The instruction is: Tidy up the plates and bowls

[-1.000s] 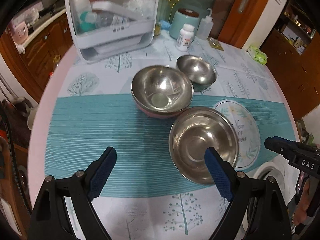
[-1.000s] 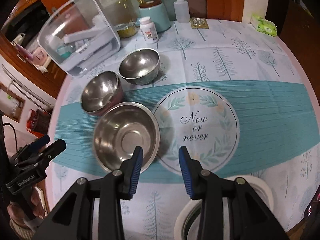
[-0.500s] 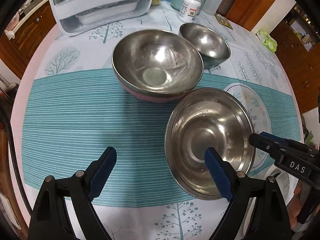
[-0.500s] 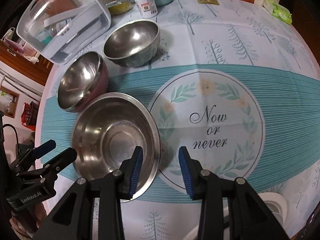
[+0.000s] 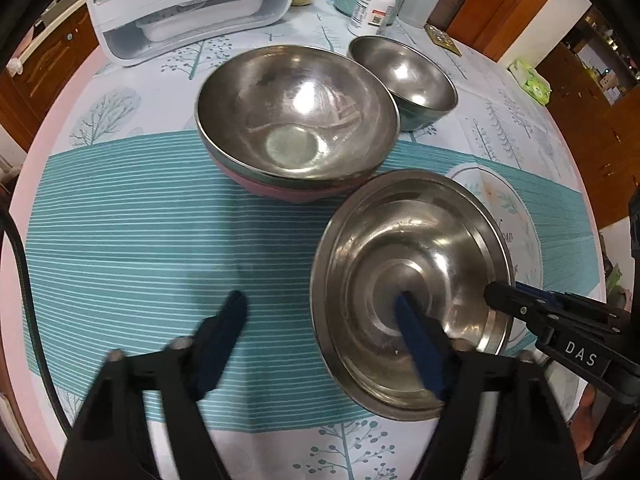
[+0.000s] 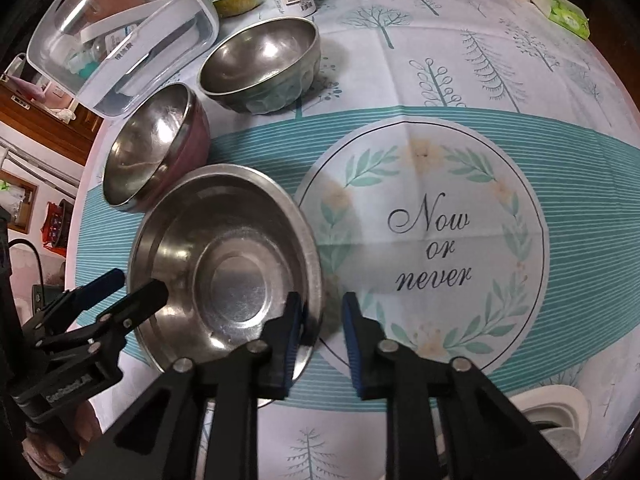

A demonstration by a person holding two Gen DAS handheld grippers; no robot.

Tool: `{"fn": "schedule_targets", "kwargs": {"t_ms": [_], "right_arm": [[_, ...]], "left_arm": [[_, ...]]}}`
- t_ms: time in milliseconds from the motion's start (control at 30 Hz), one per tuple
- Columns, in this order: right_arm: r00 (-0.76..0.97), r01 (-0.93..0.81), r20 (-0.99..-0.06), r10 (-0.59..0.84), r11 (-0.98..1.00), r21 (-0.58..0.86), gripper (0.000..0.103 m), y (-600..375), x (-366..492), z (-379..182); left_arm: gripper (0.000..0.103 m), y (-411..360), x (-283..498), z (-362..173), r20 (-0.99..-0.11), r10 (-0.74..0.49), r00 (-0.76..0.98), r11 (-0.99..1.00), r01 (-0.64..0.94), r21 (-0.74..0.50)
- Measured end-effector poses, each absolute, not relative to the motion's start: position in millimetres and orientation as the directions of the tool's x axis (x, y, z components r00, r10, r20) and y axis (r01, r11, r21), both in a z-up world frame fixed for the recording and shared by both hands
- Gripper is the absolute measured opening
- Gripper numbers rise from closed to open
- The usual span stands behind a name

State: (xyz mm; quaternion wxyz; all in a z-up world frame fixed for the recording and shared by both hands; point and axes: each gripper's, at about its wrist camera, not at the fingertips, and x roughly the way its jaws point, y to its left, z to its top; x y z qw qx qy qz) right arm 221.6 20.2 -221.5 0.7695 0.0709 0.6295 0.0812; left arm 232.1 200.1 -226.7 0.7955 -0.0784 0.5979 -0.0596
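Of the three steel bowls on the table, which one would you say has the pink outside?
The mid-sized steel bowl with the pink outer shell, between the wide shallow steel bowl nearest the grippers and the greenish faceted steel bowl farther back.

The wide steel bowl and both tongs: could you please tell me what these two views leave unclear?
- Left tongs, left wrist view: motion-blurred; one pad sits inside the wide steel bowl, but rim contact is unclear.
- Right tongs, right wrist view: they straddle the bowl's near rim; touch is undecidable.
- White object: cut off by the right tongs and the frame edge.
- Pill bottle label: too small to read.
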Motion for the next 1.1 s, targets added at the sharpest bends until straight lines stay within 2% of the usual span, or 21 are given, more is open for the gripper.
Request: {"fn": "schedule_targets", "kwargs": {"t_ms": [33, 100, 133, 267, 733, 1100], "right_arm": [[0.198, -0.038, -0.958, 0.21, 0.978, 0.206, 0.011, 21, 221, -221], [0.21, -0.046, -0.956, 0.203, 0.979, 0.198, 0.011, 24, 218, -217], [0.212, -0.048, -0.956, 0.203, 0.979, 0.197, 0.011, 24, 216, -215], [0.208, -0.055, -0.953, 0.221, 0.975, 0.214, 0.011, 24, 206, -205], [0.246, -0.11, -0.919, 0.307, 0.951, 0.288, 0.012, 14, 123, -155], [0.15, -0.147, -0.944, 0.292, 0.951, 0.271, 0.013, 23, 52, -191]], "left_arm": [[0.036, 199, 231, -227, -0.941, -0.205, 0.271, 0.977, 0.007, -0.211], [0.02, 197, 229, -229, -0.945, -0.211, 0.251, 0.977, 0.012, -0.215], [0.018, 196, 227, -228, -0.949, -0.188, 0.255, 0.982, 0.016, -0.19], [0.016, 192, 212, -218, -0.946, -0.162, 0.28, 0.987, 0.047, -0.155], [0.016, 201, 122, -152, -0.91, -0.231, 0.344, 0.972, 0.113, -0.204], [0.016, 196, 46, -189, -0.955, -0.174, 0.239, 0.979, 0.144, -0.142]]}}
